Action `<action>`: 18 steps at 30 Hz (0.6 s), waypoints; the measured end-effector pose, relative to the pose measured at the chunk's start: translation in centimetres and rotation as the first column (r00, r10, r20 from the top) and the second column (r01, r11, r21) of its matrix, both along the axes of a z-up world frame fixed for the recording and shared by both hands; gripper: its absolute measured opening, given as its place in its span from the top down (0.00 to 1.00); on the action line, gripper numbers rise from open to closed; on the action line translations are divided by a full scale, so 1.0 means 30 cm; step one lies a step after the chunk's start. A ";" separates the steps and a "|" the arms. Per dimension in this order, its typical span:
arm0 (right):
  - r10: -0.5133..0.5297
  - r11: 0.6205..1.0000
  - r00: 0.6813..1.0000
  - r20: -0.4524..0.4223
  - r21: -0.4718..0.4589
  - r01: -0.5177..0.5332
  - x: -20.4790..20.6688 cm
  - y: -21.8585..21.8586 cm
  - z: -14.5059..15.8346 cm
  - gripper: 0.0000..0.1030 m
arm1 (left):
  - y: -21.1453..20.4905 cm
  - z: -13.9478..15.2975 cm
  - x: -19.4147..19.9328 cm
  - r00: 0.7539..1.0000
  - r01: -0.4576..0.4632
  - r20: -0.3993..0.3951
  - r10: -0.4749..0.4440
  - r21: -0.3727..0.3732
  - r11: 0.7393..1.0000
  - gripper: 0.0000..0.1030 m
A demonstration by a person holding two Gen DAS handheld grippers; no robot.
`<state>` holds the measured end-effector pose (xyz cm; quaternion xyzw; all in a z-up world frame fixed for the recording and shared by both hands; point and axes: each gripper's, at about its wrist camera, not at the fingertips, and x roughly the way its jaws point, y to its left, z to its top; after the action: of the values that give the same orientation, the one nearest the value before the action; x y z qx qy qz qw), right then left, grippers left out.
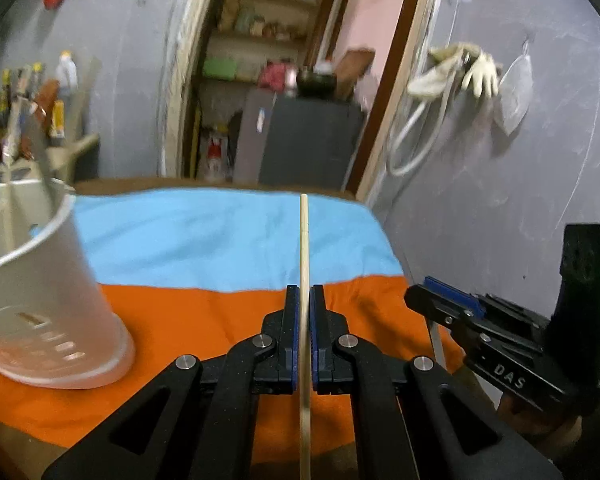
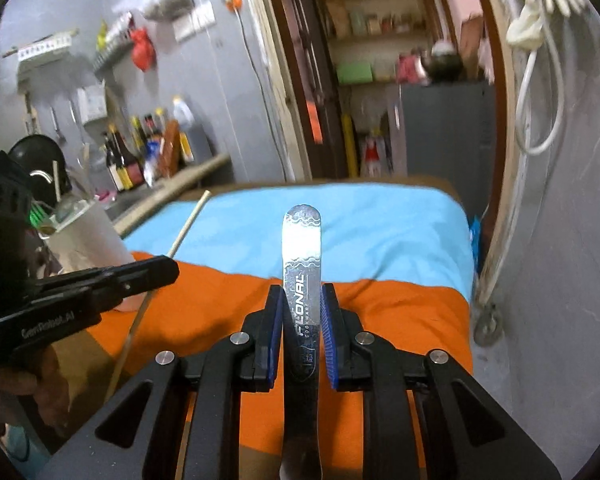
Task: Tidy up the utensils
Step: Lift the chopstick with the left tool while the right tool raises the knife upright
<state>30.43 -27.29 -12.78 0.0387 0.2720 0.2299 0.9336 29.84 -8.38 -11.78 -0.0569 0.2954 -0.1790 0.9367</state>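
The left gripper [image 1: 304, 292] pinches a thin wooden chopstick [image 1: 304, 240], which sticks out over the orange and blue cloth [image 1: 220, 248] on the tabletop. The right gripper [image 2: 302, 292] pinches a flat metal utensil handle [image 2: 302, 248] with letters on it. A white utensil holder [image 1: 40, 280] stands on the cloth to the left.

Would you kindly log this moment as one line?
left gripper: shut on thin wooden chopstick | right gripper: shut on flat steel utensil handle | white plastic holder: upright on orange-blue cloth
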 end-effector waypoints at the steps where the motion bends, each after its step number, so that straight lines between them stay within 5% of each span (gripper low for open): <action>1: -0.003 1.000 1.000 0.026 -0.003 0.004 -0.012 0.003 0.009 0.84 | 0.003 0.004 -0.015 1.000 -0.003 0.023 0.003 -0.006 1.000 0.98; 7: -0.002 1.000 0.987 0.160 0.008 0.001 -0.079 0.023 0.057 0.84 | -0.001 0.020 -0.068 0.994 -0.014 0.111 0.020 -0.052 0.999 0.98; 18: 0.004 0.991 0.948 0.317 0.126 -0.047 -0.151 0.139 0.293 0.84 | 0.131 0.249 -0.162 0.954 -0.068 0.284 0.094 -0.101 0.993 0.98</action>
<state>25.90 -23.13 -3.99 0.0594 0.1037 0.2626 0.9575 24.98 -4.46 -4.30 -0.0845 0.1450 -0.1601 0.9727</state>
